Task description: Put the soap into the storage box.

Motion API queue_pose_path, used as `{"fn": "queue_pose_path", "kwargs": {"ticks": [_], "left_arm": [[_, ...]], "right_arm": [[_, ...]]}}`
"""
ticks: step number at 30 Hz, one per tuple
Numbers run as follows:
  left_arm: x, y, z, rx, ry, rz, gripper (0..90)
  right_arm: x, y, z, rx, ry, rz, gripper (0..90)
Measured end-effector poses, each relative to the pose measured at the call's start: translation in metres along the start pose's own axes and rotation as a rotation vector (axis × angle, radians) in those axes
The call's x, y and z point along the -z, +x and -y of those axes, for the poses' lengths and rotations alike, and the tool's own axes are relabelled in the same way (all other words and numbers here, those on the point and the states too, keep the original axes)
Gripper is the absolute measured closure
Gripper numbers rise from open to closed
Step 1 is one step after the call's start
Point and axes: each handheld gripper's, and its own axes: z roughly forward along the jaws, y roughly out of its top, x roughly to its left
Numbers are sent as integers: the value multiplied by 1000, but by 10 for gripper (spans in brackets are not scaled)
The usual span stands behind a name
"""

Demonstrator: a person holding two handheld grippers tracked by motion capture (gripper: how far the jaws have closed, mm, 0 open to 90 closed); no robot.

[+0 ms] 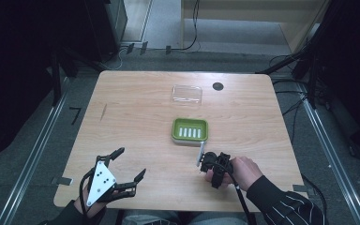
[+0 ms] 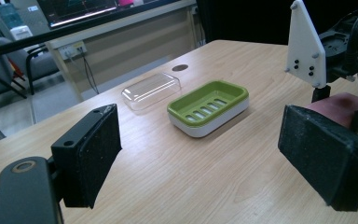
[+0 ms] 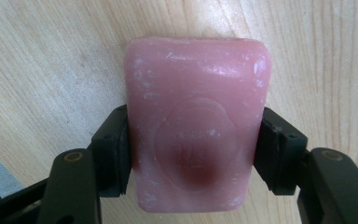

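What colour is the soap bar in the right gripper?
Pink, clearest in the right gripper view: the soap bar sits clamped between the jaws.

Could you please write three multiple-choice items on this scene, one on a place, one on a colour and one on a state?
1. Where does the clear plastic lid lie?
A. on the green soap dish
B. on the wooden table, beyond the dish
C. in the left gripper

2. What colour is the rectangular bar of soap?
A. pink
B. white
C. blue

3. How does the right gripper stand?
A. open above the dish
B. shut on nothing
C. shut on the soap

Answers: 1 B, the lid rests apart from the green soap dish, on its far side. 2 A, the bar is pink in the right gripper view. 3 C, both pads press the bar's sides.
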Motion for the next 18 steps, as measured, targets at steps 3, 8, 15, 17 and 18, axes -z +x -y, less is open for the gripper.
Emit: {"fn": "queue_pose_path", "kwargs": {"ticks": [3, 8, 15, 17, 18], "left_arm": [[0, 0, 0, 0, 0, 0, 136], [0, 0, 0, 0, 0, 1, 136], [0, 0, 0, 0, 0, 2, 136], [0, 0, 0, -1, 1, 1, 136], [0, 0, 0, 1, -1, 0, 136]], "right_arm": [[0, 0, 0, -4, 0, -4, 384], [2, 0, 1, 0, -12, -2, 384], [3, -1, 2, -5, -10, 2, 384], [4, -2, 2, -10, -7, 4, 384], [4, -2, 2, -12, -9, 3, 384]]}}
